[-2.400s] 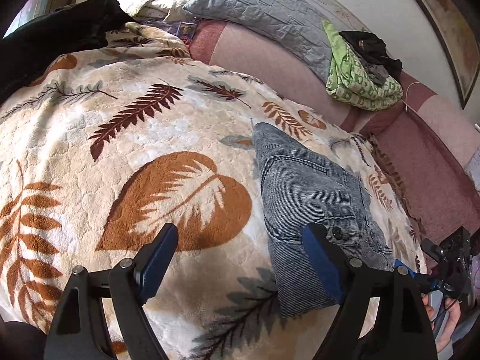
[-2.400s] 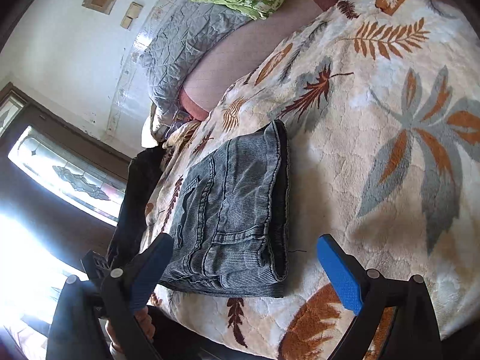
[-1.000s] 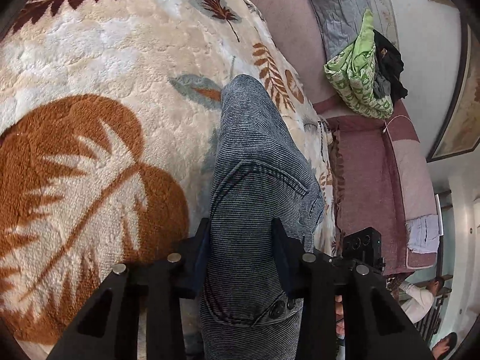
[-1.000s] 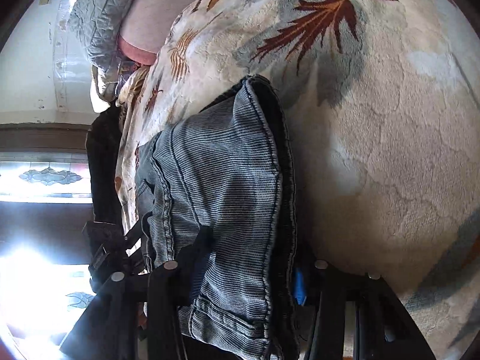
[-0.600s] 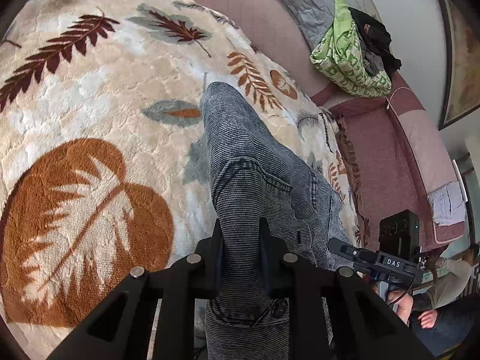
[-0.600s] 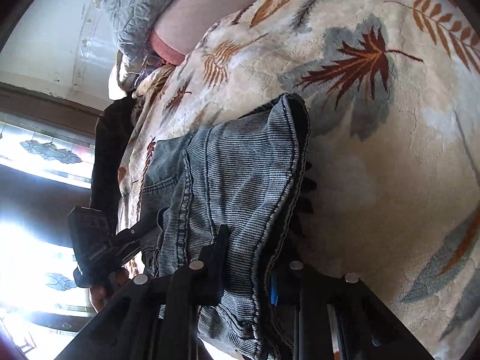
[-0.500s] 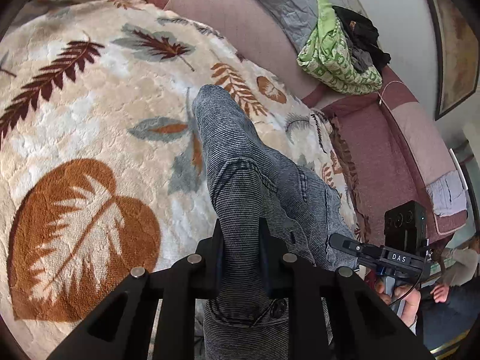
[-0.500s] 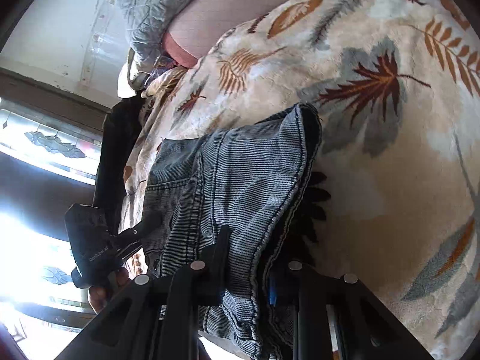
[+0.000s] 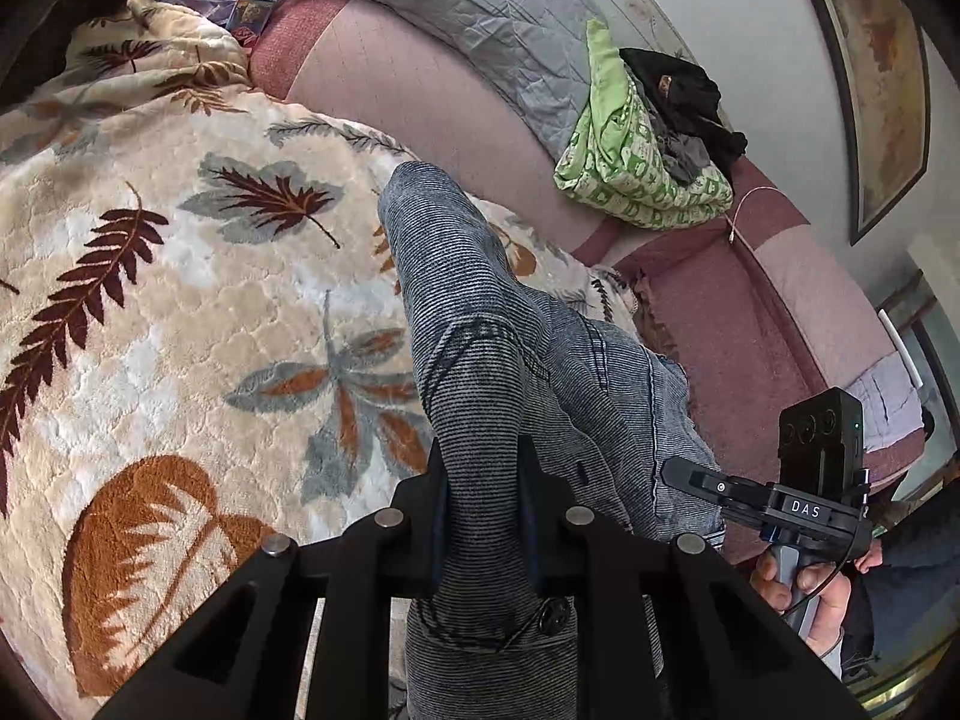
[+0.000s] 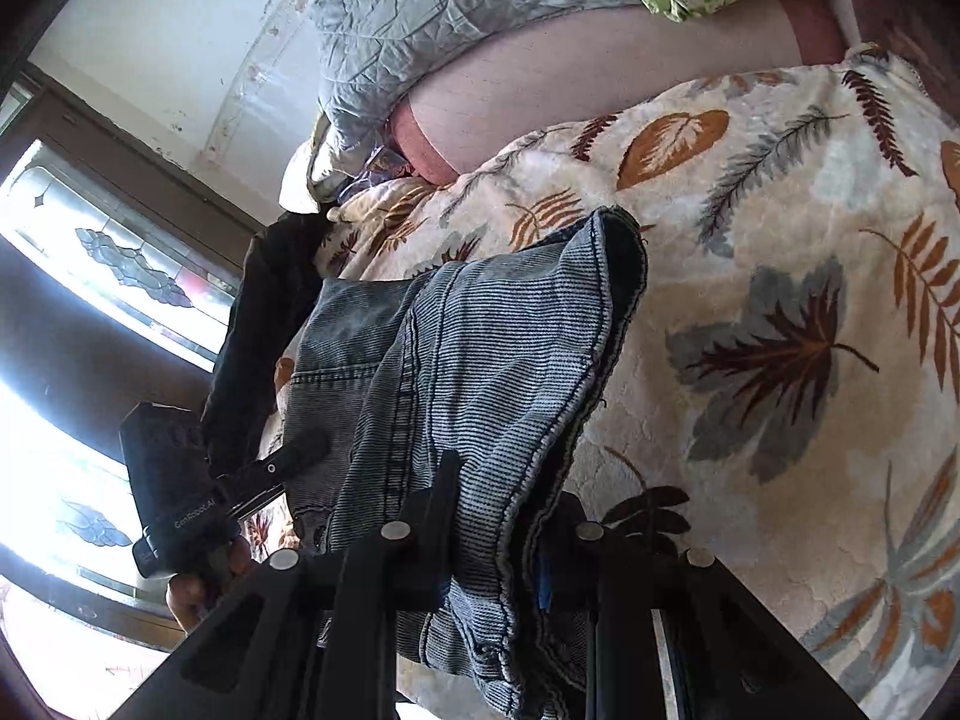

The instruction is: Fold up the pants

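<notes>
The folded grey-blue corduroy pants [image 9: 480, 372] are lifted off the leaf-print blanket [image 9: 180, 312]. My left gripper [image 9: 483, 516] is shut on one near corner of the pants, by a pocket button. My right gripper [image 10: 498, 516] is shut on the other near corner of the pants [image 10: 480, 360]. The far end of the bundle hangs above the blanket [image 10: 780, 300]. Each gripper shows in the other's view: the right one [image 9: 774, 504] and the left one [image 10: 240, 480], both at the pants' edge.
A pink sofa back [image 9: 432, 78] runs behind the blanket, with a grey quilted pillow [image 9: 492, 18] and a green patterned cloth pile [image 9: 636, 162] with dark clothes on it. A dark garment [image 10: 258, 324] lies at the blanket's window side.
Both grippers came down onto the pants' near corners, shut on them, and have raised the folded pants off the blanket; the views now tilt up toward the sofa back.
</notes>
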The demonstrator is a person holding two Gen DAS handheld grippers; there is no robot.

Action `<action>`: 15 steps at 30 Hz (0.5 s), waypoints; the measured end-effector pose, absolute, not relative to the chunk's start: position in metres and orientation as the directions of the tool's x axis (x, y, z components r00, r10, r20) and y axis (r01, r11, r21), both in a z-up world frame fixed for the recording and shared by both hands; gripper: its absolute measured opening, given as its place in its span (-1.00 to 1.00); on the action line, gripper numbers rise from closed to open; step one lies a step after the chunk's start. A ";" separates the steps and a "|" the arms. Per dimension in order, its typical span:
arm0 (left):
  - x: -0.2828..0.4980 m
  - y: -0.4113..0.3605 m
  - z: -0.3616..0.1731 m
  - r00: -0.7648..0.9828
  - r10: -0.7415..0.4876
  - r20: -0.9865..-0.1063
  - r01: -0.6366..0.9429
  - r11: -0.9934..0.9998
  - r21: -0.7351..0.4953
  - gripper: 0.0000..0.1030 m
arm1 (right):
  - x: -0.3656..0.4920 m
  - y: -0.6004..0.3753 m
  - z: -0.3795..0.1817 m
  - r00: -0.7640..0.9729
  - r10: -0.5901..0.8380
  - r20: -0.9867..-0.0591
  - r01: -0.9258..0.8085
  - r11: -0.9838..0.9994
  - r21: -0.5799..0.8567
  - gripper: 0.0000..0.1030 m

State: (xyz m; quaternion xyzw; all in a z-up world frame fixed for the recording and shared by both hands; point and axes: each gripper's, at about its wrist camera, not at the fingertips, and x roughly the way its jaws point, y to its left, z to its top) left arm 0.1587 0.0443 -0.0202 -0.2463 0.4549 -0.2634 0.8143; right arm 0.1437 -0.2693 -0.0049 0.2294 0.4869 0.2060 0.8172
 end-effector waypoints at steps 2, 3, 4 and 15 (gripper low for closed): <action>0.164 0.042 -0.036 0.429 -0.645 -0.632 0.192 0.749 -0.634 -0.61 | 0.150 -0.271 -0.024 0.430 0.563 -0.705 -0.090 0.804 0.587 -0.59; 0.167 0.041 -0.043 0.423 -0.638 -0.643 0.184 0.755 -0.629 -0.61 | 0.152 -0.272 -0.034 0.424 0.565 -0.708 -0.078 0.802 0.593 -0.59; 0.169 0.040 -0.051 0.416 -0.632 -0.654 0.175 0.761 -0.624 -0.61 | 0.155 -0.273 -0.044 0.416 0.565 -0.712 -0.065 0.800 0.597 -0.59; 0.156 0.043 -0.060 0.477 -0.445 -0.758 0.070 0.879 -0.472 0.29 | 0.149 -0.284 -0.077 0.404 0.464 -0.789 0.022 0.857 0.515 -0.13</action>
